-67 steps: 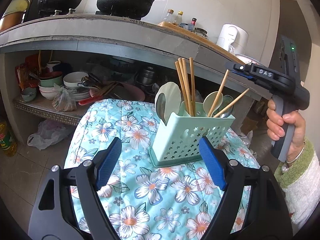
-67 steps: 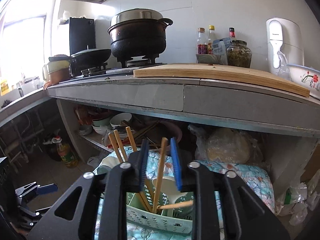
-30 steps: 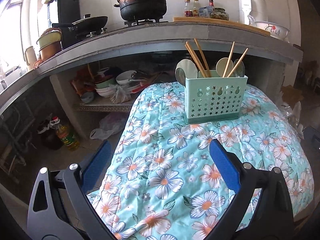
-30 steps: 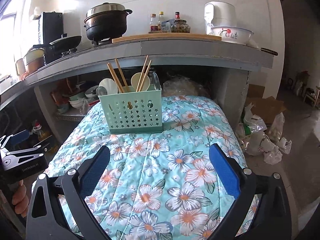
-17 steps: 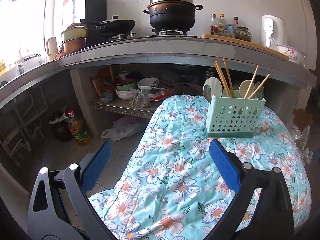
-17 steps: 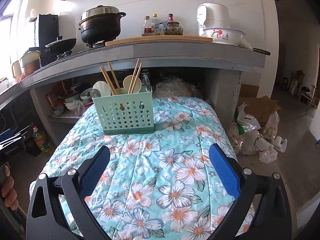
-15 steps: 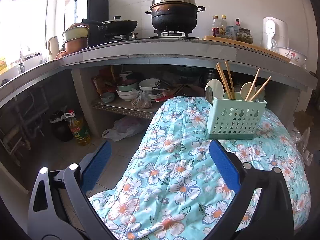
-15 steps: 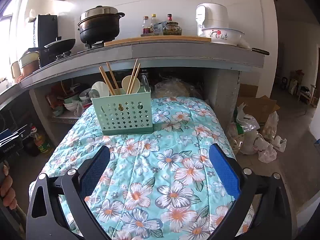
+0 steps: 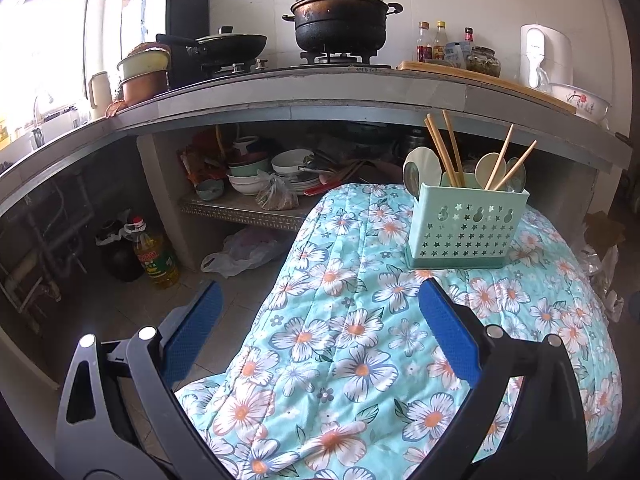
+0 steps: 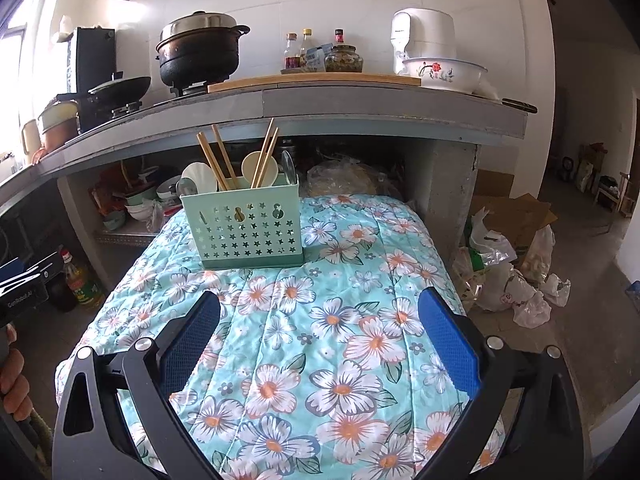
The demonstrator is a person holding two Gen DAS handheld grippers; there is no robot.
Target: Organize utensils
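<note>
A mint caddy [image 10: 246, 228] holding chopsticks [image 10: 216, 160] and spoons [image 10: 256, 168] stands upright on a floral quilt [image 10: 340, 320], just in front of the counter [image 10: 360, 108]. Both the left hand-held gripper [image 9: 320, 320] and the right hand-held gripper [image 10: 320, 320] hang released, jaws spread wide and grasping nothing, well apart from the caddy.

Matt plastic caddy [image 10: 244, 232] on quilted cloth cover [image 10: 340, 320] — wooden chopsticks [image 10: 214, 160], glossy spoons [image 10: 198, 178] inside.
</note>
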